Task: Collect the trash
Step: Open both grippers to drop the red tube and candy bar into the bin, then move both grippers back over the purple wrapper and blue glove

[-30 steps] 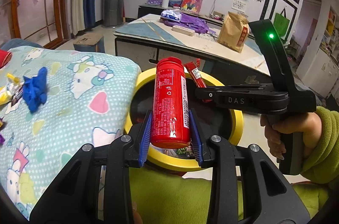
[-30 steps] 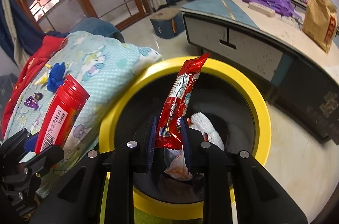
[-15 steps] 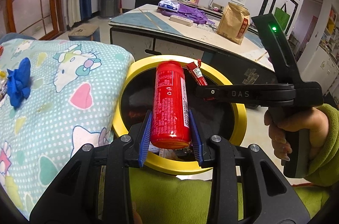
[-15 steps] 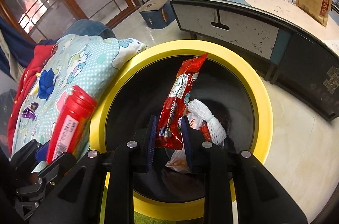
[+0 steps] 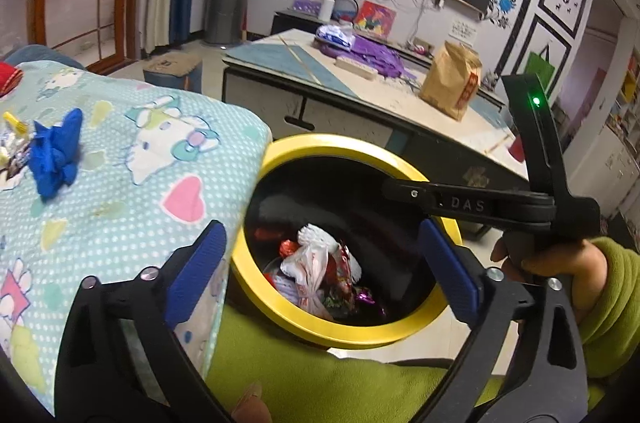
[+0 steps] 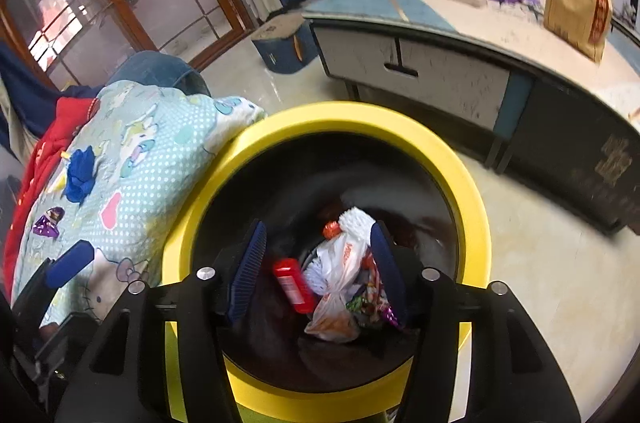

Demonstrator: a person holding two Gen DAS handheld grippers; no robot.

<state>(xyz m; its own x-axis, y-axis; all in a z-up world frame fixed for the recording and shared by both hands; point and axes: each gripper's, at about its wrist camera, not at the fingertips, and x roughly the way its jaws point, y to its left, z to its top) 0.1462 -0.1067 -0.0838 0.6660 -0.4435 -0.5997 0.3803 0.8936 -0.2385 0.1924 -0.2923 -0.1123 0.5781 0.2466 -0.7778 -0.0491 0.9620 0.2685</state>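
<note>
A black bin with a yellow rim stands beside the patterned blanket. Inside lie a red can, a white plastic bag and several wrappers. My left gripper is open and empty over the bin's near left edge. My right gripper is open and empty directly above the bin's mouth; its body shows in the left wrist view. On the blanket lie a blue crumpled item and a purple wrapper.
The Hello Kitty blanket lies left of the bin, with red cloth beyond. A low table holds a brown paper bag and purple fabric. A blue box stands on the floor.
Both grippers opened. The red can dropped from my left gripper and the red wrapper from my right gripper into the bin.
</note>
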